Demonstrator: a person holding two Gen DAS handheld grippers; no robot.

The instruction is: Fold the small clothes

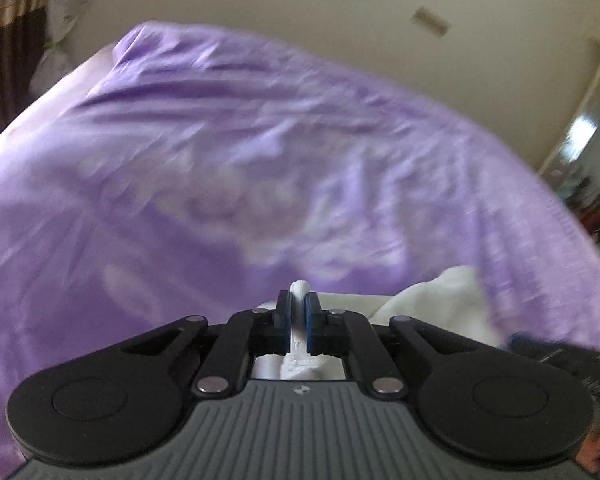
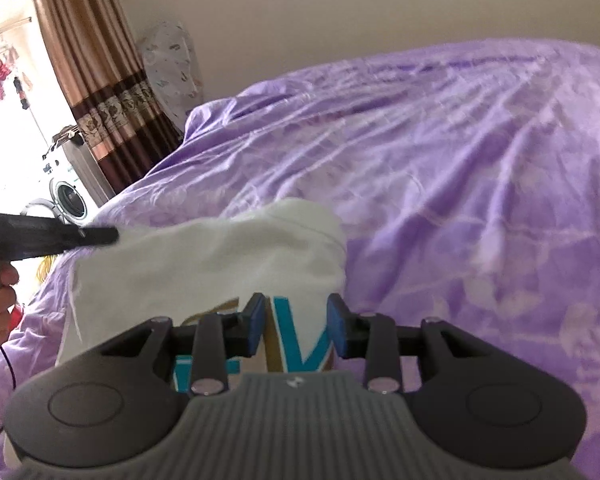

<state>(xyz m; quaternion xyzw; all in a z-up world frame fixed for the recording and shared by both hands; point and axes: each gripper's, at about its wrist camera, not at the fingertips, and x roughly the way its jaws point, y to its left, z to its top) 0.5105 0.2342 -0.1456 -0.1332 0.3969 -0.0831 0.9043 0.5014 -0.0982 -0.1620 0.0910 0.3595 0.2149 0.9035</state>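
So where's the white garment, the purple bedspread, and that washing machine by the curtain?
white garment (image 2: 220,256): right wrist view, on its plain upper fabric.
purple bedspread (image 2: 480,160): right wrist view, on a wrinkled bare stretch.
washing machine (image 2: 70,200): right wrist view, on its round door.

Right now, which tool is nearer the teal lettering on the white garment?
Right. The right tool is directly over the lettering, open; the left tool pinches the white garment at its far edge.
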